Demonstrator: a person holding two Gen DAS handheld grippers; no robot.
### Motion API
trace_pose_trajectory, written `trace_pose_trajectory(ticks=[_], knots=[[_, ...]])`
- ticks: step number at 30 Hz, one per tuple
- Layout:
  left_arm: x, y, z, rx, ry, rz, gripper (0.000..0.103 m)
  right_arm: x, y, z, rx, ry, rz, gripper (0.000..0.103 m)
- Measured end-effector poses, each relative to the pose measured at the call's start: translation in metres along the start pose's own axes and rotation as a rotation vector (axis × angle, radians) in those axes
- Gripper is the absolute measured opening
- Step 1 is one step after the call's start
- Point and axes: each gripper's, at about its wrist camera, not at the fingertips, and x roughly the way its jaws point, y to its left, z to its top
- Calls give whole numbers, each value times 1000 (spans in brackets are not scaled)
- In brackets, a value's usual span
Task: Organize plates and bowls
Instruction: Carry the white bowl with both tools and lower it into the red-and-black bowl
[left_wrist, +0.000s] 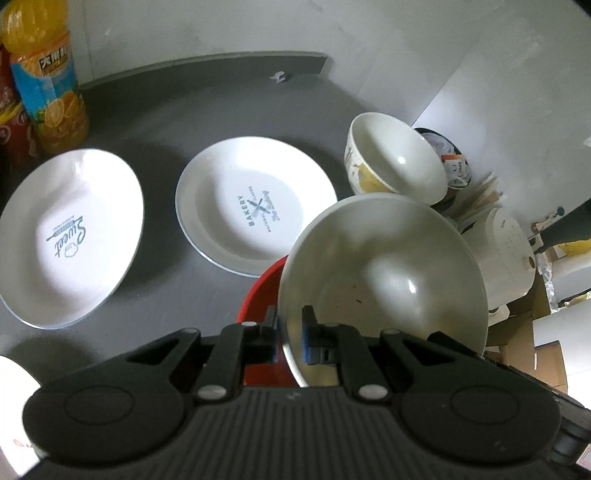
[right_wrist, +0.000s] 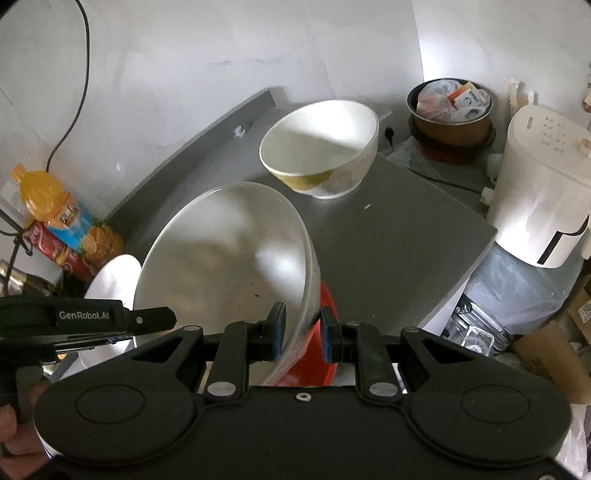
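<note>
**Big white bowl pinched from both sides, red bowl underneath**

The large white bowl (left_wrist: 384, 273) is gripped at its near rim by the left gripper (left_wrist: 289, 334), pads pressed onto the wall from inside and outside; the same bowl is straddled by the right gripper (right_wrist: 303, 332), though there a sliver of gap seems to be left at the outer pad, so a firm pinch can't be confirmed. It's held tilted, over a red bowl (left_wrist: 264, 299) near the front edge of the grey table (left_wrist: 207, 107); probably it's being nested into or lifted off that one, can't be told which.

A two-sided hold makes sense since a bowl this wide would likely swing on one pinch point.

A smaller patterned bowl (right_wrist: 321, 151) is parked near the table's right edge, toward the back; the "Bakery" plate (left_wrist: 255, 206) is laid flat mid-table and the "Sweet" plate (left_wrist: 70, 236) toward the left edge, not stacked yet; an orange juice bottle (left_wrist: 44, 81) is kept at the back left corner, out of the way.
</note>
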Motion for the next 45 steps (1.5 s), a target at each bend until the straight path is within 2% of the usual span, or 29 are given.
trace_pose_trajectory(ticks=[19, 29, 40, 42, 45], knots=[[18, 9, -7, -40, 59, 33, 10, 28, 2, -3, -56, 90, -23, 20], [19, 8, 0, -24, 109, 30, 10, 25, 1, 0, -21, 116, -6, 29], [13, 8, 0, 0, 117, 16, 12, 17, 3, -3, 20, 113, -15, 30], [10, 8, 0, 9, 108, 28, 17, 14, 4, -4, 29, 109, -25, 31], [3, 10, 0, 22, 83, 8, 21, 9, 5, -4, 35, 86, -39, 32]])
